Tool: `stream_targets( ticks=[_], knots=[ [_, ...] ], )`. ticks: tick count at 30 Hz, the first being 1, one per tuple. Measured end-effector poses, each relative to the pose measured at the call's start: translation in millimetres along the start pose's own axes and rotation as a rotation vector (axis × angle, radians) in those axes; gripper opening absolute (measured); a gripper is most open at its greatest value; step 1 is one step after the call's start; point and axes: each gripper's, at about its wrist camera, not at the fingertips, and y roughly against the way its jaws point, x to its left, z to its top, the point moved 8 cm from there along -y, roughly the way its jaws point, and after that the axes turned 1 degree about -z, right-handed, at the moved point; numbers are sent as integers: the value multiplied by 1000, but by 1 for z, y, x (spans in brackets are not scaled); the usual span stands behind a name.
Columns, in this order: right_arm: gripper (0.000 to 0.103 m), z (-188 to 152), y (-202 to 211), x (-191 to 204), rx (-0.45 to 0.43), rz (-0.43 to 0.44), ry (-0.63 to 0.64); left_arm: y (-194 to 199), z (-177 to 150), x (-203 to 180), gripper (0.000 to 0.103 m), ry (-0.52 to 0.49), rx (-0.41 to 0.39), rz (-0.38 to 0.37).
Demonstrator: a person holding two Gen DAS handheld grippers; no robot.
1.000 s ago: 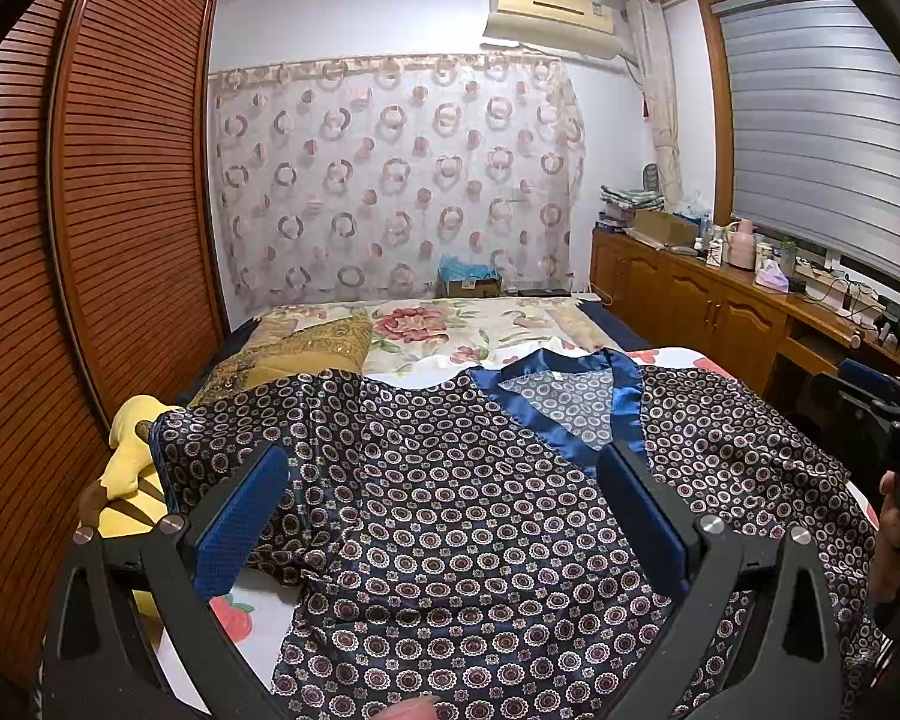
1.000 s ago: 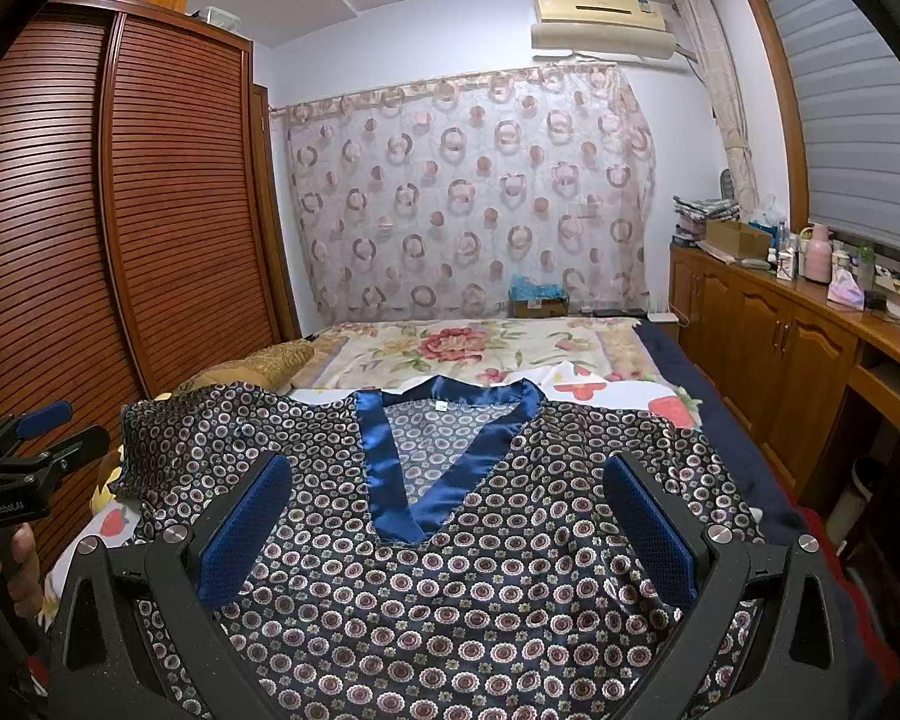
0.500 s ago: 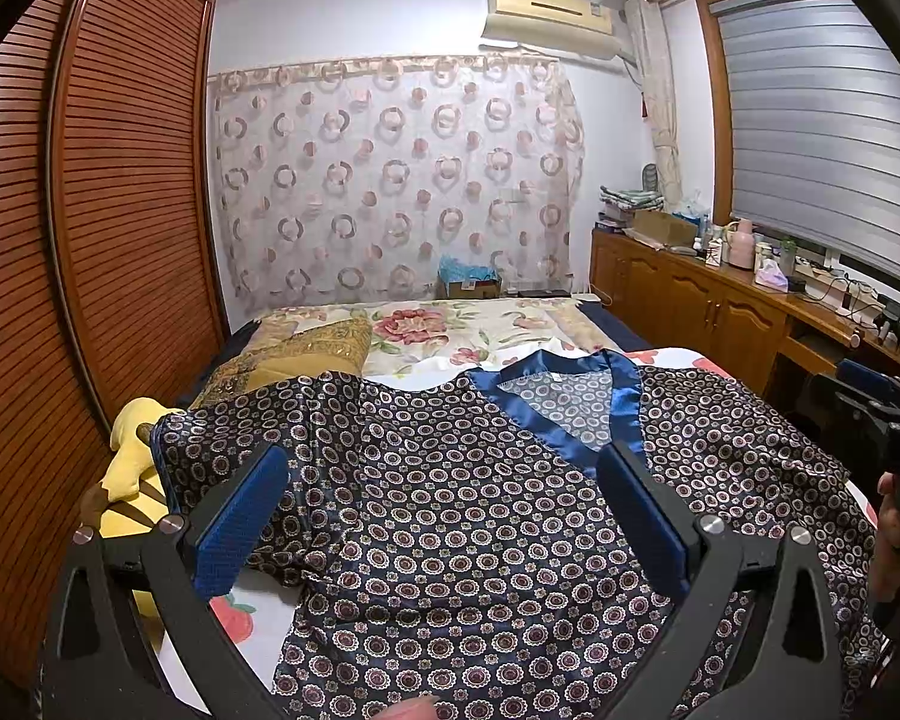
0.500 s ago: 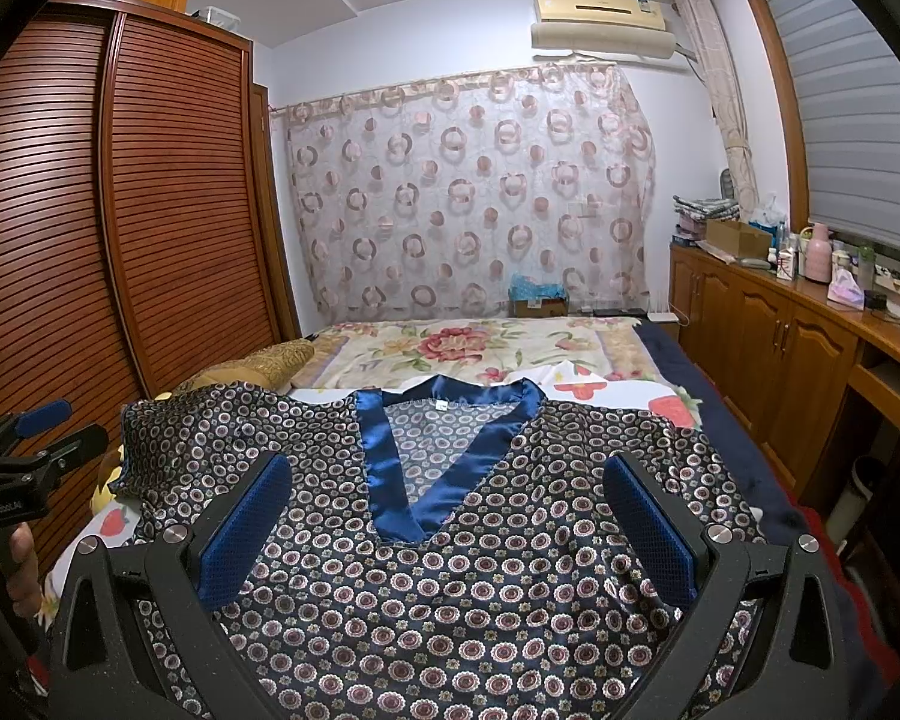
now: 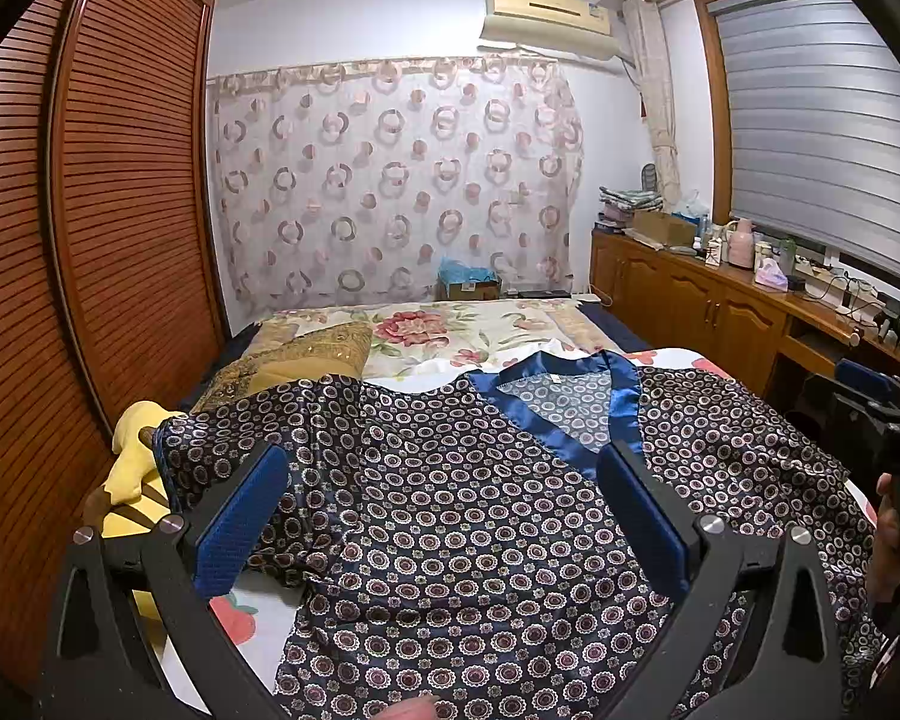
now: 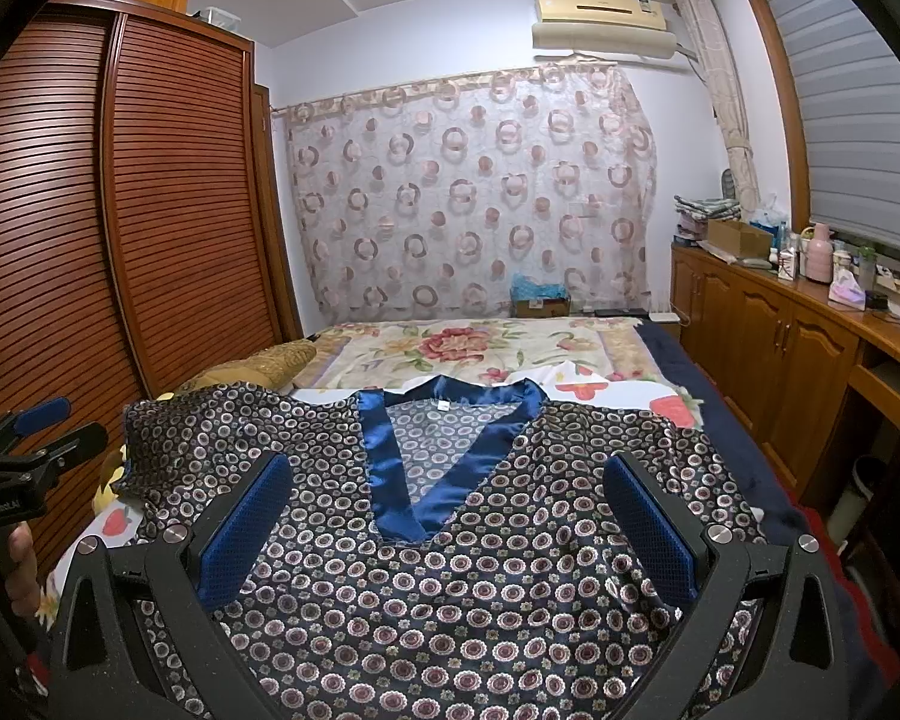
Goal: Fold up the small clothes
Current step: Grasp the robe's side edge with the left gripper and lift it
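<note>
**Satin top spread flat, both grippers wide open above it**

Dark navy satin V-neck top with circle print and plain blue collar band [image 6: 450, 540] lies spread face-up on the floral-sheeted bed [image 6: 480, 354], filling the lower half of both views. Its left sleeve [image 5: 222, 456] sits bunched at lower left of the left wrist view, draped over a yellow plush toy [image 5: 129, 456]. Left gripper [image 5: 444, 516] hovers over the chest area, blue pads spread wide, nothing held. Right gripper [image 6: 444, 528] same: pads far apart, empty, straddling the V-neck.

Handling guess: fabric looks thin, light, limp and slippery; likely slides on itself and slips from a shallow pinch. Best holds are probably the stitched edges: shoulder seams, sleeve cuff, hem corners, or the thicker collar band. Folding not started; sleeves likely go first.
</note>
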Motion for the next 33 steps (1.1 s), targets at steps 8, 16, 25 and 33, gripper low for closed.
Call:
stream_targets(
  ticks=[8, 16, 25, 33],
  knots=[
    [103, 0, 0, 0, -2, 1, 1, 0, 0, -1, 103, 0, 0, 0],
    [103, -6, -11, 2, 36, 31, 6, -9, -5, 8, 103, -1, 47, 14],
    [103, -23, -45, 17, 147, 90, 51, -34, -31, 43, 103, 23, 145, 56],
    [103, -32, -66, 34, 205, 128, 77, -44, -57, 87, 103, 67, 230, 61]
  ],
)
